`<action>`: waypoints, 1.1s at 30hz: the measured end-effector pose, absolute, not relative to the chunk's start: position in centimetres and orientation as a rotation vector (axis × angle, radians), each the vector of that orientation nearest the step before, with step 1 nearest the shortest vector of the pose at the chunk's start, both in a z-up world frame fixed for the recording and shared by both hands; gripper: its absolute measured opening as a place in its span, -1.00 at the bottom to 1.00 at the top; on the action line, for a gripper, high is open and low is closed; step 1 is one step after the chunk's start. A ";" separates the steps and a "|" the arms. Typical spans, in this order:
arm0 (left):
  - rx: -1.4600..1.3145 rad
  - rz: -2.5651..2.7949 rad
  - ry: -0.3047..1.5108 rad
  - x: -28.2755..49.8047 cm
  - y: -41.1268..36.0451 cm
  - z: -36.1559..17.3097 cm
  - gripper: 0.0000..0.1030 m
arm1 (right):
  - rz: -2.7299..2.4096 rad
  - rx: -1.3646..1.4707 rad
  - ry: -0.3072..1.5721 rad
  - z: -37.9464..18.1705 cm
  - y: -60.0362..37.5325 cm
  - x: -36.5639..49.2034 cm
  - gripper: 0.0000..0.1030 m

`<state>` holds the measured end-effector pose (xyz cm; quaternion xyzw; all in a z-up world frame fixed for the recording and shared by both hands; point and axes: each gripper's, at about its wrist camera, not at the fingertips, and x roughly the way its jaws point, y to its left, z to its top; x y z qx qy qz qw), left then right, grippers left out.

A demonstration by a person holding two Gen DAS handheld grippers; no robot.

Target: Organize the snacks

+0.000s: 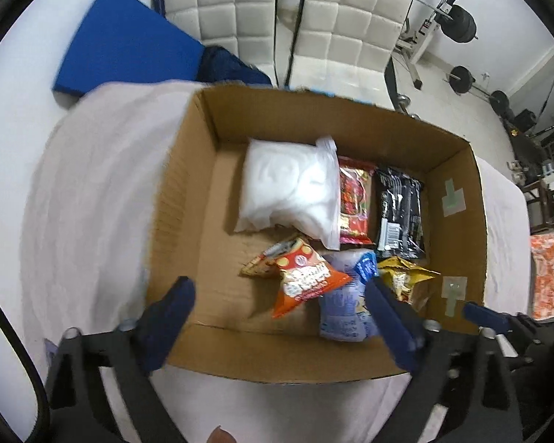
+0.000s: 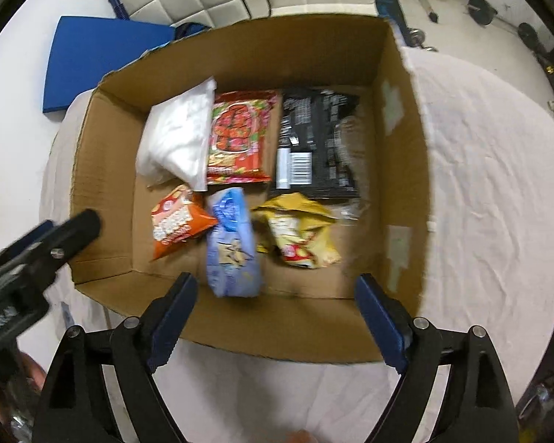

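An open cardboard box [image 1: 188, 221] [image 2: 103, 170] sits on a white-covered table. Inside lie a white bag [image 1: 284, 184] [image 2: 177, 136], a red packet [image 1: 354, 203] [image 2: 240, 136], a black packet [image 1: 400, 210] [image 2: 317, 144], an orange snack bag [image 1: 303, 280] [image 2: 177, 221], a pale blue bag [image 1: 343, 302] [image 2: 232, 247] and a yellow bag [image 1: 406, 277] [image 2: 299, 232]. My left gripper [image 1: 280, 295] hangs open over the box's near wall, holding nothing. My right gripper [image 2: 277, 295] is open above the near wall, just short of the blue bag.
A blue mat [image 1: 129, 40] [image 2: 99, 59] lies on the floor beyond the table. Two white padded chairs [image 1: 336, 29] stand behind the box, with weights [image 1: 461, 26] at the far right. White cloth [image 2: 491, 184] spreads to the right of the box.
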<state>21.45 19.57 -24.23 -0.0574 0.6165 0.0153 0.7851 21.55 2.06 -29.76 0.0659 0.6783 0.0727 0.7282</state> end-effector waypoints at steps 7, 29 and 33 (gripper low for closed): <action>-0.076 0.074 1.249 19.8 18.9 -21.3 0.99 | 0.100 0.123 1.424 -26.7 -1.3 19.9 0.94; -0.020 0.087 1.119 14.6 16.3 -13.6 0.99 | 0.072 0.122 1.305 -18.3 -3.3 15.0 1.00; -0.029 0.087 1.070 12.0 15.8 -9.4 0.99 | 0.083 0.120 1.248 -13.6 -4.1 11.8 1.00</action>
